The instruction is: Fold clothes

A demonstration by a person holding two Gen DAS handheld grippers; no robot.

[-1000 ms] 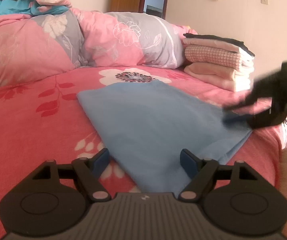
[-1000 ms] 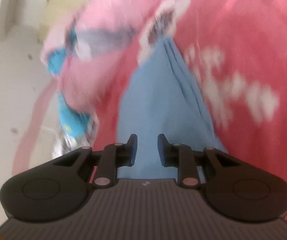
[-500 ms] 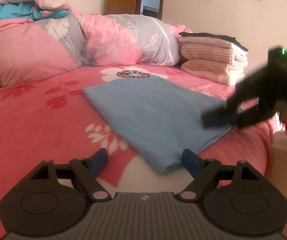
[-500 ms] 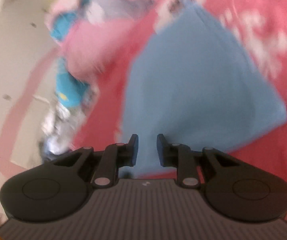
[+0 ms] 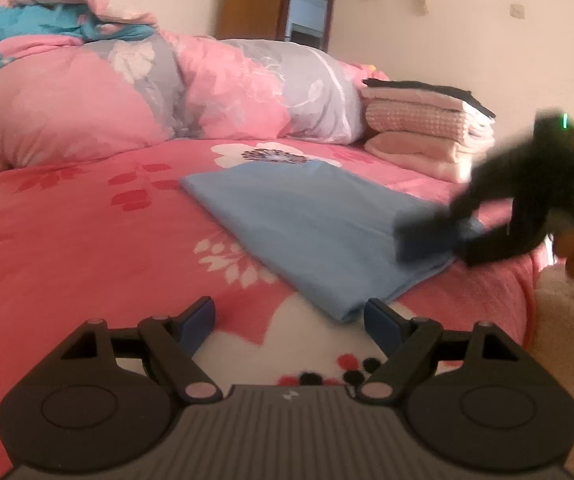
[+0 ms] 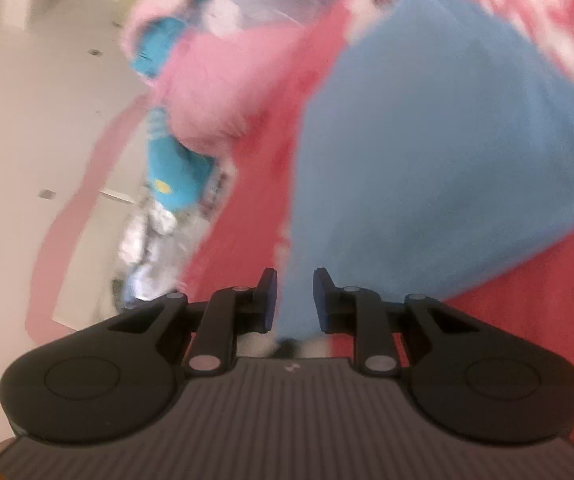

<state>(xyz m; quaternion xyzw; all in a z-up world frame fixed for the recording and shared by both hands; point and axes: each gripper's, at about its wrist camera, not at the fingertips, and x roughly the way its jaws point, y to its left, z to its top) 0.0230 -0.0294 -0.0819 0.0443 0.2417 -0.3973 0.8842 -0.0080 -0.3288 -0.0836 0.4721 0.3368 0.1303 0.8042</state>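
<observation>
Now we hold left hand-held gripper spread, empty, near folded blue cloth | right hand-held gripper narrowly parted; grip: cannot tell | bed

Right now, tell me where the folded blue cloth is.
In the left wrist view the folded blue cloth lies flat on the red floral bedspread, centre-right, in front of the stack of folded pink clothes.
</observation>
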